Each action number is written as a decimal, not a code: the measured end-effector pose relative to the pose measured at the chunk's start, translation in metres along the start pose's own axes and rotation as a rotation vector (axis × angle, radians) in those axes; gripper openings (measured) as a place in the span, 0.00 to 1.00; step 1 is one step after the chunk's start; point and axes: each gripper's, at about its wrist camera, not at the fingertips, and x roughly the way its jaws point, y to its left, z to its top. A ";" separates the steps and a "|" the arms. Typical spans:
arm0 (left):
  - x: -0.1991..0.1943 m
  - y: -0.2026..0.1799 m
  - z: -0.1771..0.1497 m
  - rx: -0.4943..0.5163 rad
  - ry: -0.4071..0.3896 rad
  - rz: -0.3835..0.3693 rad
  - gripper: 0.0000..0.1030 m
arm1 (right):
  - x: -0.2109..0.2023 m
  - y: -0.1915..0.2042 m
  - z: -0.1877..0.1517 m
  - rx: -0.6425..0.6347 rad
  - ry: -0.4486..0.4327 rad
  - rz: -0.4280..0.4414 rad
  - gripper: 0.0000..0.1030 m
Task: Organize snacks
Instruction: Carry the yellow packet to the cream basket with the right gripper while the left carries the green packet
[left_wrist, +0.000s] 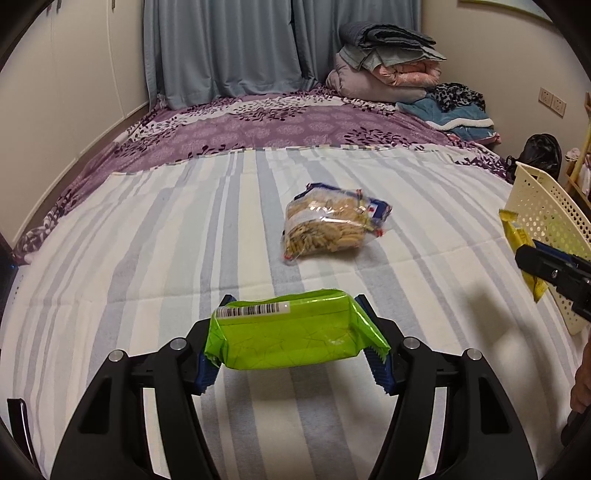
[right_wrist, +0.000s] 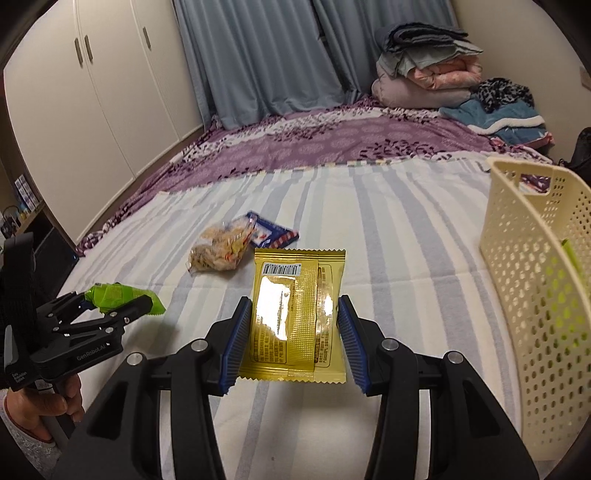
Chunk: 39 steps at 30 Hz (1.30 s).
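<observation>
My left gripper (left_wrist: 293, 338) is shut on a green snack packet (left_wrist: 291, 330) and holds it above the striped bed cover; it also shows in the right wrist view (right_wrist: 122, 295). My right gripper (right_wrist: 293, 332) is shut on a yellow snack packet (right_wrist: 295, 314), held above the bed beside a cream perforated basket (right_wrist: 535, 295). In the left wrist view the yellow packet (left_wrist: 517, 240) sits in front of the basket (left_wrist: 546, 221). A clear bag of biscuit sticks (left_wrist: 328, 225) lies on the bed ahead, also in the right wrist view (right_wrist: 225, 251). Something green shows inside the basket.
Folded blankets (left_wrist: 388, 62) and clothes (left_wrist: 458, 107) are piled at the far right of the bed. Grey curtains (left_wrist: 229, 48) hang behind it. White wardrobe doors (right_wrist: 85, 92) stand to the left. A black bag (left_wrist: 543, 151) sits beyond the basket.
</observation>
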 end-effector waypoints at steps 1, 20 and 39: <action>-0.004 -0.004 0.002 0.008 -0.008 -0.004 0.64 | -0.005 -0.003 0.003 0.006 -0.012 -0.002 0.46; -0.033 -0.083 0.025 0.159 -0.066 -0.092 0.64 | -0.105 -0.116 0.009 0.197 -0.230 -0.195 0.46; -0.035 -0.144 0.031 0.267 -0.064 -0.152 0.64 | -0.141 -0.200 -0.015 0.371 -0.300 -0.386 0.63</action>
